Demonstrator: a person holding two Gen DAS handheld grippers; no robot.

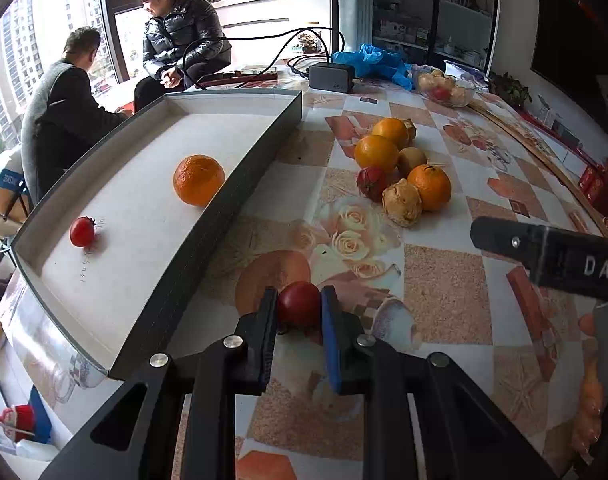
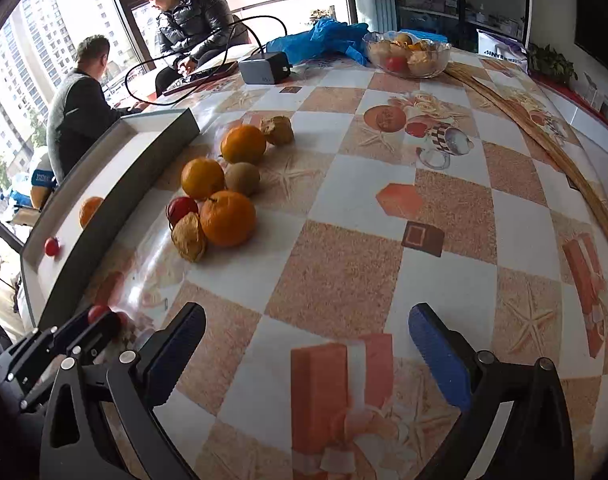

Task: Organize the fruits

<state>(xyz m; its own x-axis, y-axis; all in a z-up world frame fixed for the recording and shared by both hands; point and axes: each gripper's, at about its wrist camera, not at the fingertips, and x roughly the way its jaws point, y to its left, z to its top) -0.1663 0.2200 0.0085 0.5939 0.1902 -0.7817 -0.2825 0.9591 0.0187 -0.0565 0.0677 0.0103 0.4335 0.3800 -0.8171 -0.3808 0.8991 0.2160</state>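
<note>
— Black left gripper (image 1: pixel 299 304), nearest the lens, had its jaws closed on a small round red tomato (image 1: pixel 299 303), held just above the worktop (image 1: pixel 443 288) beside the shallow grey cardboard tray (image 1: pixel 208 232).

— And the right gripper (image 2: pixel 307 336)?

— Its blue-padded jaws stood wide apart and held nothing, low over the patterned cloth.

— How far along did the sorting look?

— Early, by my reading. Only a second small red tomato (image 1: pixel 82 232) and one dimpled orange mandarin (image 1: pixel 198 179) lay in the tray. A cluster of loose fruit (image 1: pixel 399 172) — three oranges, a brown kiwi, another red fruit and two shrivelled tan ones — waited on the worktop, just beside the tray.

— The room?

— Glossy checked oilcloth printed with roses and starfish; a glass bowl of fruit (image 2: pixel 407 54), a grey power adapter (image 2: pixel 264 67) and a blue plastic bag (image 2: pixel 323 38) at the far edge. Two seated people (image 1: pixel 184 36) faced a tall window.
</note>
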